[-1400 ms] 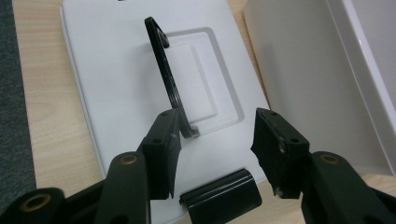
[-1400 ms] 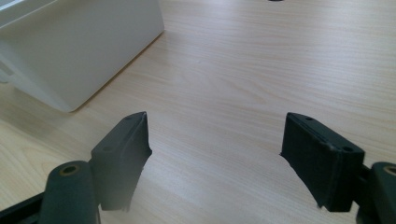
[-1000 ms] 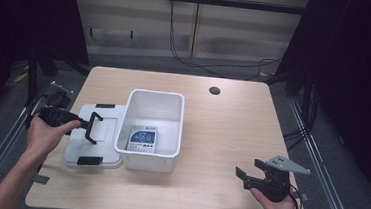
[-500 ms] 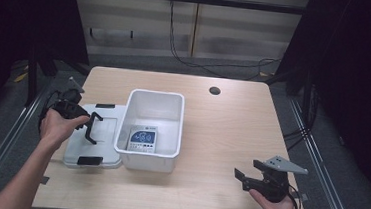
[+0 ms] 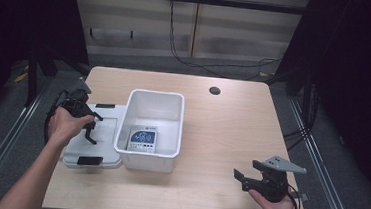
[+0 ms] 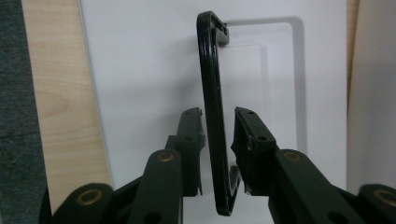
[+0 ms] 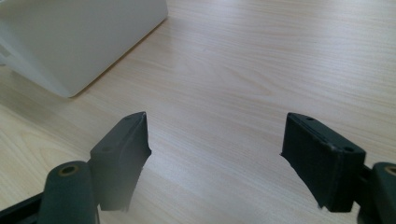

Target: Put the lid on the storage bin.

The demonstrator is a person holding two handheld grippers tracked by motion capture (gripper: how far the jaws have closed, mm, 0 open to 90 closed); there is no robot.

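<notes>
Pale wooden table [image 5: 231,133] in a dark room, with cables trailing along the floor behind it and a round hole [image 5: 214,91] near its far edge. White bin [image 5: 155,113], open-topped, stands left of centre; a blue-and-white printed card [image 5: 142,139] lies flat on its floor. White lid [image 5: 101,143] lies flat on the table just left of the bin, touching or nearly touching its wall, with black clips at its near and far ends. Black handle [image 6: 212,116], a thin bar raised from the lid, runs upright between the jaws in the left gripper view. Left gripper [image 5: 90,126] hangs over the lid; its jaws have just been closing around the handle, small gaps remaining on both sides, pads not pressing. Right gripper [image 5: 241,180] rests low at the near right of the table, well apart from the bin, jaws spread wide with nothing between them.
</notes>
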